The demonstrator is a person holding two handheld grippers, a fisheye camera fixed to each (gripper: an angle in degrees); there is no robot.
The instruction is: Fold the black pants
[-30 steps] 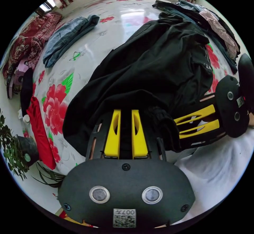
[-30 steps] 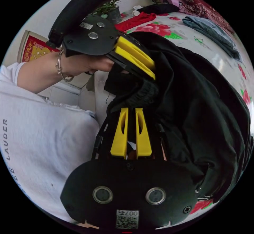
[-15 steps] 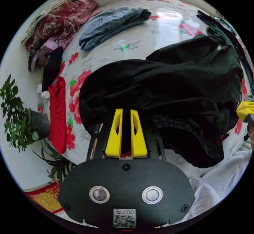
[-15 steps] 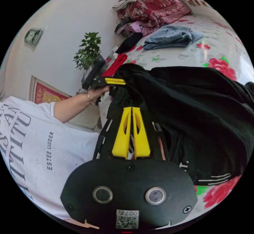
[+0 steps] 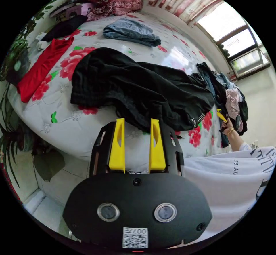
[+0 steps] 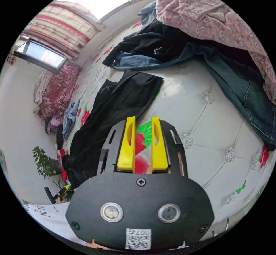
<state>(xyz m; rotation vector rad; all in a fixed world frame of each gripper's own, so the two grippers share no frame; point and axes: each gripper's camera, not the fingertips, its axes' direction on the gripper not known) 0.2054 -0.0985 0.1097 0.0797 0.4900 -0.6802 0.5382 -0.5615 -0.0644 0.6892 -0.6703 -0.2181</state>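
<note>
The left gripper point(image 5: 137, 122) is hovering with jaws parted, gripping nothing, above the near edge of the white flowered bed point(image 5: 72, 125). The right gripper point(image 6: 143, 121) is likewise hanging open and empty over the quilting. The black pants point(image 5: 138, 89) are lying loose across the bed between them. The left gripper view is taking in a window point(image 5: 235, 45), folded jeans point(image 5: 130, 32) and a red garment point(image 5: 40, 68); the right gripper view is facing a heap of clothes point(image 6: 207, 36), perhaps with denim beneath.
</note>
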